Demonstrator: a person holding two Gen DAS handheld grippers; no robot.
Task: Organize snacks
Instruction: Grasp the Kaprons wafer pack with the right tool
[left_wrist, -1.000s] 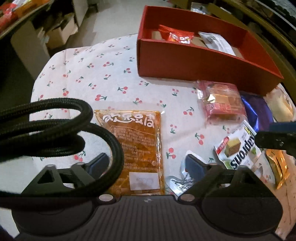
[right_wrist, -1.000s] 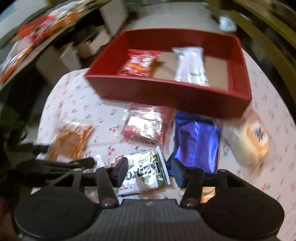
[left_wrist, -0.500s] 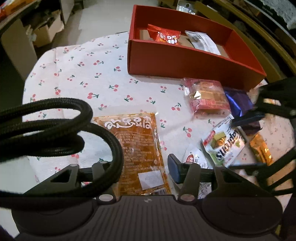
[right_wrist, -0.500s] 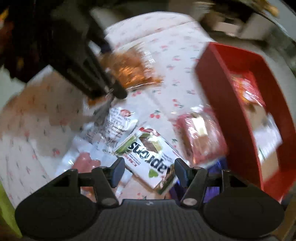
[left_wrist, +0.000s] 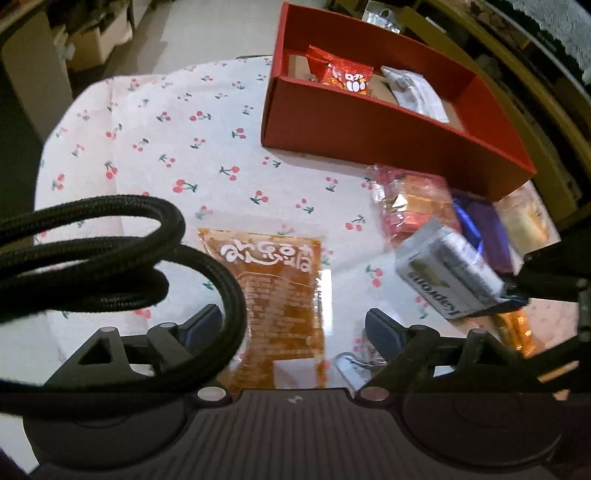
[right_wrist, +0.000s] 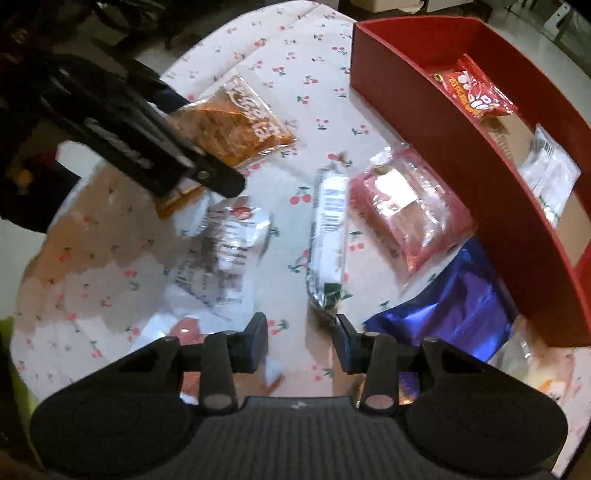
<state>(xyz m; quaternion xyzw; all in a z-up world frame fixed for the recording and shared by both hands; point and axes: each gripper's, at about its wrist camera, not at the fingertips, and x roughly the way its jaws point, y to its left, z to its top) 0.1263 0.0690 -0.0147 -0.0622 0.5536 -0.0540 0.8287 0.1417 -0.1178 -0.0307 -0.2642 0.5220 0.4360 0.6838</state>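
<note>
My left gripper (left_wrist: 293, 325) hangs over an orange packet (left_wrist: 280, 295) with white lettering that lies flat on the cherry-print cloth. Its jaws are opening and the packet lies under the gap with no pad on it. My right gripper (right_wrist: 299, 328) is shut on the near end of a white-and-green wafer pack (right_wrist: 327, 229), which is tipped up on its edge. In the left wrist view that wafer pack (left_wrist: 447, 273) hangs tilted above the cloth from the right gripper (left_wrist: 546, 284). The red box (left_wrist: 388, 129) stands at the far side, with a red snack bag (left_wrist: 343, 74) and a white pack (left_wrist: 417, 92) inside.
A pink clear-wrapped pack (right_wrist: 406, 206) and a shiny blue bag (right_wrist: 454, 306) lie by the red box's (right_wrist: 461, 147) wall. A crumpled white wrapper (right_wrist: 221, 251) lies left of the wafer pack. A black cable loop (left_wrist: 110, 258) hides the left side. The round table's edge drops off nearby.
The right gripper rolled, came down on the wafer pack and closed; the pack went from flat to tipped on edge. The left jaws narrowed, then spread wide again over the orange packet.
</note>
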